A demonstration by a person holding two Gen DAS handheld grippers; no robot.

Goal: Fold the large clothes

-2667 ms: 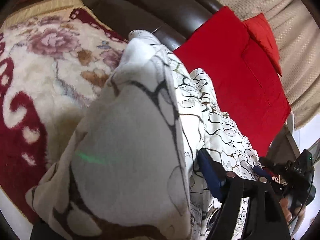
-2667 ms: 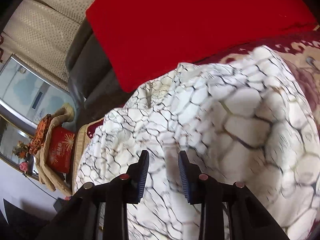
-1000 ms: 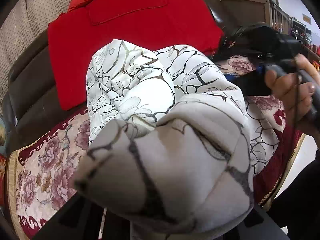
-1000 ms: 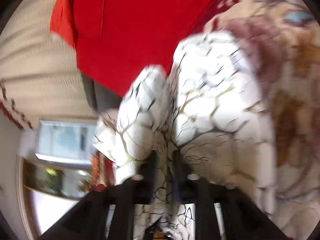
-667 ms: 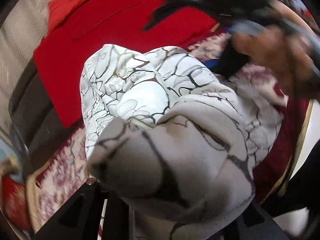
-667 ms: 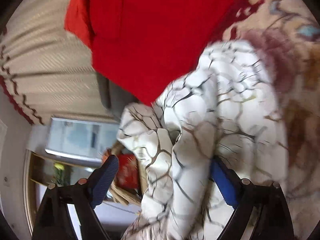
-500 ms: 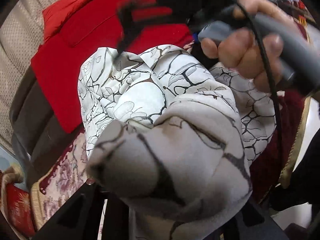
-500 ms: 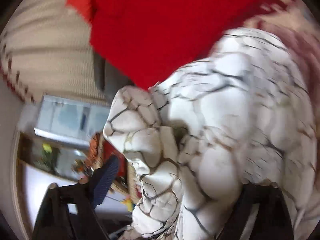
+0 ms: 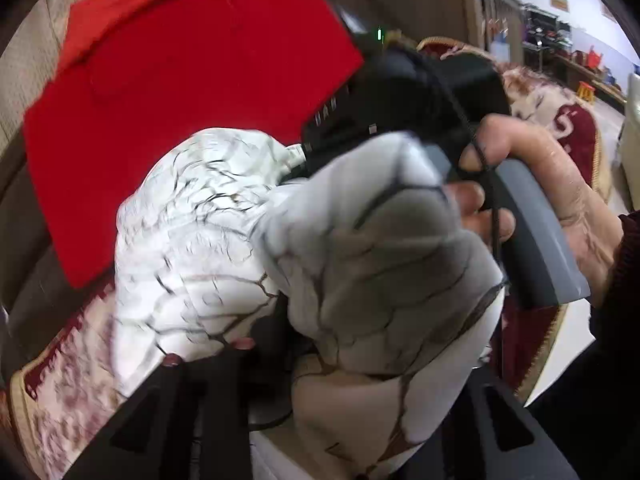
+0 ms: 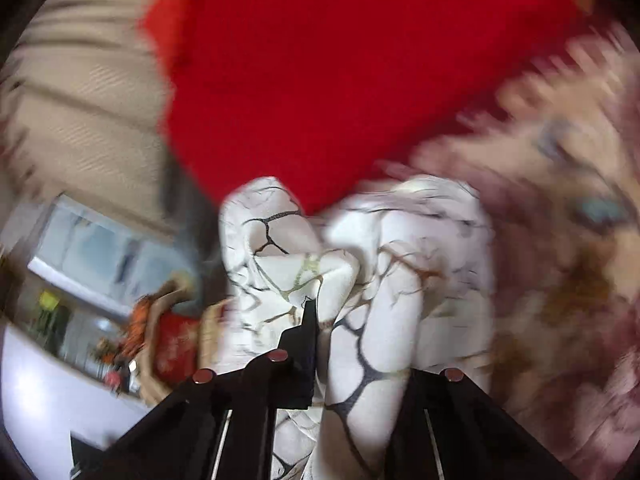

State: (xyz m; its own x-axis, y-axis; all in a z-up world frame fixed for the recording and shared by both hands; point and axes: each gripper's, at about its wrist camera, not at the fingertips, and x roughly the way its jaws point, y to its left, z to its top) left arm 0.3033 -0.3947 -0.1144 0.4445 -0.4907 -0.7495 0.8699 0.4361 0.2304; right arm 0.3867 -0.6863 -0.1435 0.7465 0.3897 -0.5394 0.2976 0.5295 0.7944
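Observation:
The white garment with a dark crackle print [image 9: 192, 248] is bunched up and fills the middle of both views. In the left wrist view a thick fold [image 9: 380, 280] drapes over my left gripper and hides its fingertips. The right gripper's black body [image 9: 404, 104] and the hand holding it [image 9: 556, 208] sit just beyond the cloth. In the right wrist view my right gripper [image 10: 360, 320] has its jaws closed in on a bundle of the garment [image 10: 384, 300]; only the left finger [image 10: 306, 344] shows, the other is under cloth.
A red cushion [image 9: 192, 80] leans on the dark sofa back [image 9: 24, 256]. A floral cream and maroon cover [image 9: 64, 392] lies on the seat and also shows in the right wrist view [image 10: 568, 264]. Beige curtain [image 10: 88, 92] and a window [image 10: 96, 260] are at the left.
The right gripper's jaws have closed from wide apart onto the bunched cloth. The right gripper and hand have come closer in front of my left camera. The bundle has shifted.

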